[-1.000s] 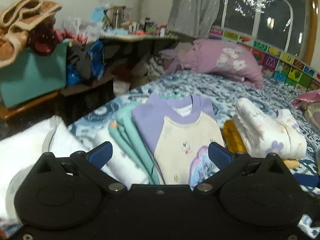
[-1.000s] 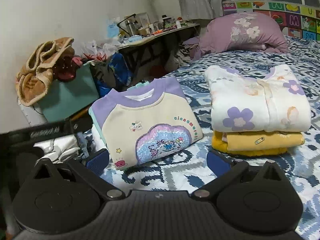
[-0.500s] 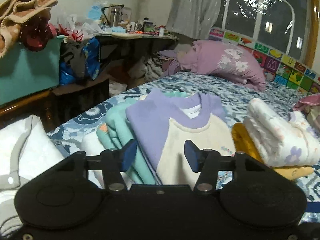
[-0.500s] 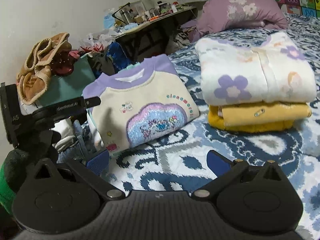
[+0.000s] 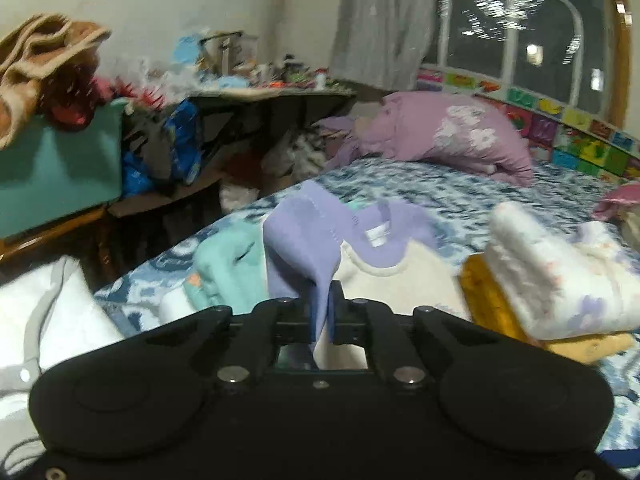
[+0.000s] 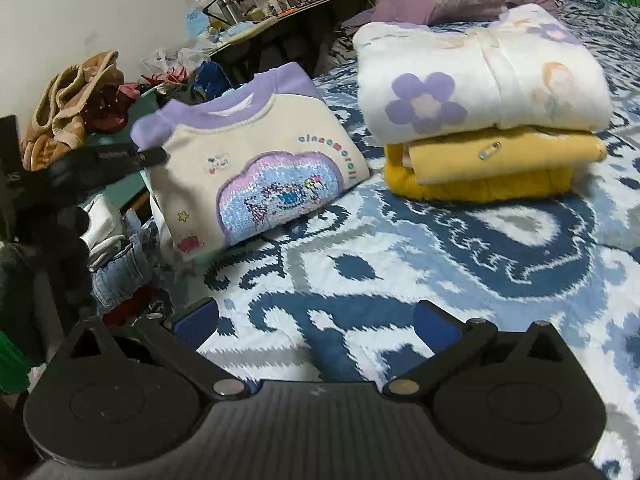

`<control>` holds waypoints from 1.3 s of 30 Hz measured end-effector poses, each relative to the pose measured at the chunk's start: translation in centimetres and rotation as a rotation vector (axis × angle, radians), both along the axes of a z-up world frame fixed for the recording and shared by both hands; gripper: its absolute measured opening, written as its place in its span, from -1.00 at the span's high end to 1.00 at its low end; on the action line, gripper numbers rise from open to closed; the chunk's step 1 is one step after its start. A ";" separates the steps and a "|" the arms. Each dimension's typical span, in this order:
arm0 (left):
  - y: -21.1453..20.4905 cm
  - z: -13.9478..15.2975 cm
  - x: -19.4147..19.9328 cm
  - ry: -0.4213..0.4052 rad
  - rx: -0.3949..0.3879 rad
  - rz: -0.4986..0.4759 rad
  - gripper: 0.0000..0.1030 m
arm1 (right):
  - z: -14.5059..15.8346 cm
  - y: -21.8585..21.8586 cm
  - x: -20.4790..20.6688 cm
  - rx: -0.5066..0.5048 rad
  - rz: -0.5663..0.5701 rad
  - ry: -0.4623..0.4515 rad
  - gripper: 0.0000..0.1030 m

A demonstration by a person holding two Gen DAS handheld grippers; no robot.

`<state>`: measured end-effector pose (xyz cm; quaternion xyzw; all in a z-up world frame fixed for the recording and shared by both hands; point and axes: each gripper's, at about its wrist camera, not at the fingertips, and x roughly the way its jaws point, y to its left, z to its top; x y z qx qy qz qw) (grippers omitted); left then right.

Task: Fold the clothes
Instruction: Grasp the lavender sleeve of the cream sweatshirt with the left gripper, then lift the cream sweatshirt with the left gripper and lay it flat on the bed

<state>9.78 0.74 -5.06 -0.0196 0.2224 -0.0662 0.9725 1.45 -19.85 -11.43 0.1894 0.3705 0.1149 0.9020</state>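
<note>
— Closing was the change on the left: a second earlier those fingers stood wide apart over the pile, and by this moment the left gripper point(image 5: 319, 312) had clamped its fingers together on the lavender shoulder of the sweatshirt point(image 5: 304, 248), pulling that edge up into a peak.

— And the other one?

— Its view had shifted closer and lower over the bed point(image 6: 400, 264). The right gripper point(image 6: 316, 326) hung above the blue-and-white bedspread, fingers apart, nothing between them.

— Where did the sweatshirt lie?

— Folded, on top of a mint garment point(image 5: 228, 264) at the bed's edge, just left of a second stack: a white flowered piece point(image 6: 480, 68) lying on a yellow one point(image 6: 492, 168).

— Any containers?

— A teal box point(image 5: 60, 176) beside the bed, with a brown plush bundle point(image 5: 36, 68) and something dark red heaped on it. What lay inside, I couldn't tell.

— Did the two views differ?

— The right one showed the sweatshirt's sequinned front patch, and the left gripper's black body point(image 6: 100, 164) reaching in at the lavender shoulder; also denim point(image 6: 120, 264) bunched at the bed's side. The left one showed a white garment with grey trim point(image 5: 52, 312) near its lower corner, the window and a purple pillow point(image 5: 448, 136) further up the bed. A cluttered bench point(image 5: 272, 94) stood against the wall.
</note>
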 end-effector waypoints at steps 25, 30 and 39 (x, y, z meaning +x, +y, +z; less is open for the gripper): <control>-7.7 16.9 -15.6 -0.203 -0.117 -0.297 0.95 | 7.9 -14.9 -19.0 0.332 -0.153 -0.004 -1.00; -11.9 16.9 -17.3 -0.178 -0.145 -0.380 0.95 | 7.5 -18.2 -24.3 0.367 -0.230 -0.015 -1.00; -27.1 18.0 -16.2 -0.165 -0.074 -0.524 0.95 | 4.2 -24.2 -32.8 0.415 -0.382 -0.001 -1.00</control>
